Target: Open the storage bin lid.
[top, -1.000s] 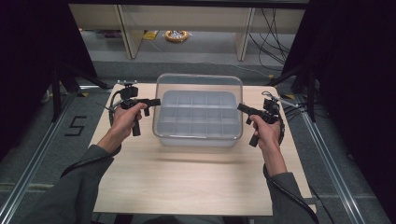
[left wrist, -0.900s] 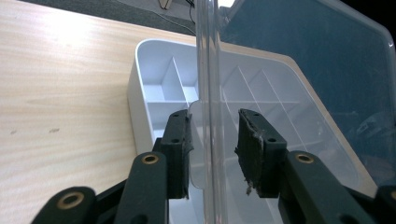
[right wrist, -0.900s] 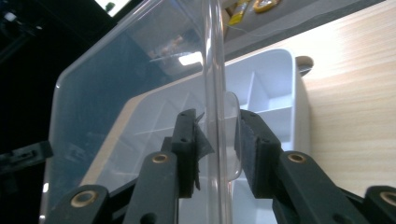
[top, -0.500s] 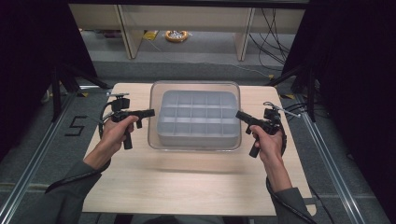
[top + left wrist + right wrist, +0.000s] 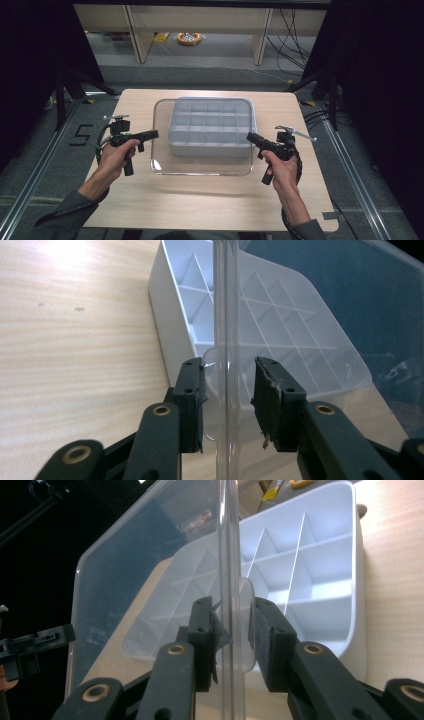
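Note:
A clear plastic lid [image 5: 160,150] hangs tilted over a white compartment tray [image 5: 210,131] on the wooden table [image 5: 210,205], its near edge past the tray's front. My left gripper [image 5: 155,133] is shut on the lid's left rim, and my right gripper [image 5: 250,136] is shut on its right rim. In the left gripper view the jaws [image 5: 227,385] straddle the lid's edge [image 5: 226,310], with the tray [image 5: 172,310] behind. In the right gripper view the jaws [image 5: 232,625] clamp a tab on the lid [image 5: 125,580]; the tray [image 5: 310,580] lies beyond, its compartments empty.
Bare wood lies between the tray and the table's near edge. Metal rails [image 5: 45,165] run along both sides of the table. Shelving legs and a yellow object [image 5: 189,38] stand on the floor beyond. The left gripper [image 5: 35,647] appears far off in the right gripper view.
Both hands have carried the lid toward the person and lower. The tray has stayed in place on the table.

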A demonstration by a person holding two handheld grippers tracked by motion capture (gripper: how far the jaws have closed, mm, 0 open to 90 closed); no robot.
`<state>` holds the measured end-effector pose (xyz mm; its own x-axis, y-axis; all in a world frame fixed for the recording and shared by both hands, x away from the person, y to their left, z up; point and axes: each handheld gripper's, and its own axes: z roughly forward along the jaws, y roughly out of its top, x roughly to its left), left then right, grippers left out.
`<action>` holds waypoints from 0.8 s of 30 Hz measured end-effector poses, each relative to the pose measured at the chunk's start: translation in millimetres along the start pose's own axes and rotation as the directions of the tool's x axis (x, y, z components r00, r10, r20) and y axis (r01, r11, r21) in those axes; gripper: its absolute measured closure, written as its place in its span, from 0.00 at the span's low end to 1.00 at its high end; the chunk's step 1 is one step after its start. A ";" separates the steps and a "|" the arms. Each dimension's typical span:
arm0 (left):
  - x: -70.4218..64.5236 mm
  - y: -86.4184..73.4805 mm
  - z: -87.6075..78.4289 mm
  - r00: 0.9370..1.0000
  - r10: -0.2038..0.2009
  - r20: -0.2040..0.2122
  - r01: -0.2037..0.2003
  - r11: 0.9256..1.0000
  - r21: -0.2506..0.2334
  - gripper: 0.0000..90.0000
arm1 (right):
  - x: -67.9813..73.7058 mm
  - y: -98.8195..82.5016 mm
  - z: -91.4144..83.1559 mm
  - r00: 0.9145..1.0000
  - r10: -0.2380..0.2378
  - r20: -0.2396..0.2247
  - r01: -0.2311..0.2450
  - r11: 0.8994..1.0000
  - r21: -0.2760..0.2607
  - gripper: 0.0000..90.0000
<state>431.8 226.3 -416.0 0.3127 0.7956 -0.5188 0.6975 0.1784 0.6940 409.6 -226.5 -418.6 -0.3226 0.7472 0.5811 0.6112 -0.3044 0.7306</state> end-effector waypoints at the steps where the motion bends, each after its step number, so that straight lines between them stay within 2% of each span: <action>1: 0.2 -2.5 -2.1 1.000 0.001 -0.001 -0.001 1.000 -0.001 0.72 | 1.6 -3.5 -1.8 1.000 0.005 0.014 -0.005 1.000 0.005 0.80; 2: 0.4 -5.1 -4.2 1.000 0.008 -0.003 -0.008 1.000 0.002 0.72 | 2.3 -10.1 -3.7 1.000 -0.001 -0.004 0.001 1.000 0.002 0.80; 5: 1.9 -11.6 -9.2 1.000 0.016 -0.017 -0.016 1.000 0.011 0.71 | 5.3 -16.4 -6.1 1.000 0.001 -0.007 -0.001 1.000 0.012 0.81; 11: 7.9 -25.5 -17.6 1.000 0.005 -0.027 -0.004 1.000 0.013 0.71 | 9.8 -30.1 -7.3 1.000 -0.012 -0.013 0.012 0.999 0.029 0.81; 16: 14.0 -35.9 -22.9 1.000 -0.004 -0.030 0.005 1.000 0.028 0.70 | 13.5 -40.8 -7.8 1.000 -0.004 -0.018 0.004 0.999 0.041 0.81; 18: 15.3 -40.4 -25.6 1.000 -0.005 -0.030 0.006 0.999 0.034 0.70 | 14.3 -45.3 -9.2 1.000 -0.019 -0.015 0.020 0.999 0.043 0.81; 19: 15.7 -42.8 -27.3 0.999 -0.005 -0.032 0.006 0.999 0.033 0.70 | 17.9 -46.9 -10.5 1.000 0.020 -0.017 -0.019 0.998 0.054 0.81; 20: 16.3 -44.4 -28.8 1.000 -0.007 -0.030 0.008 0.999 0.036 0.70 | 17.1 -48.6 -10.5 1.000 -0.013 -0.013 0.014 0.999 0.049 0.81; 24: 17.6 -51.0 -33.2 0.999 -0.012 -0.032 0.014 0.999 0.041 0.70 | 18.7 -55.4 -13.5 1.000 -0.006 -0.027 0.007 0.998 0.061 0.82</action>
<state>380.3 250.4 -443.9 0.2835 0.8114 -0.5111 0.7278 0.1650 0.6656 360.0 -203.6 -443.4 -0.3458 0.7324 0.5865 0.6516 -0.2623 0.7118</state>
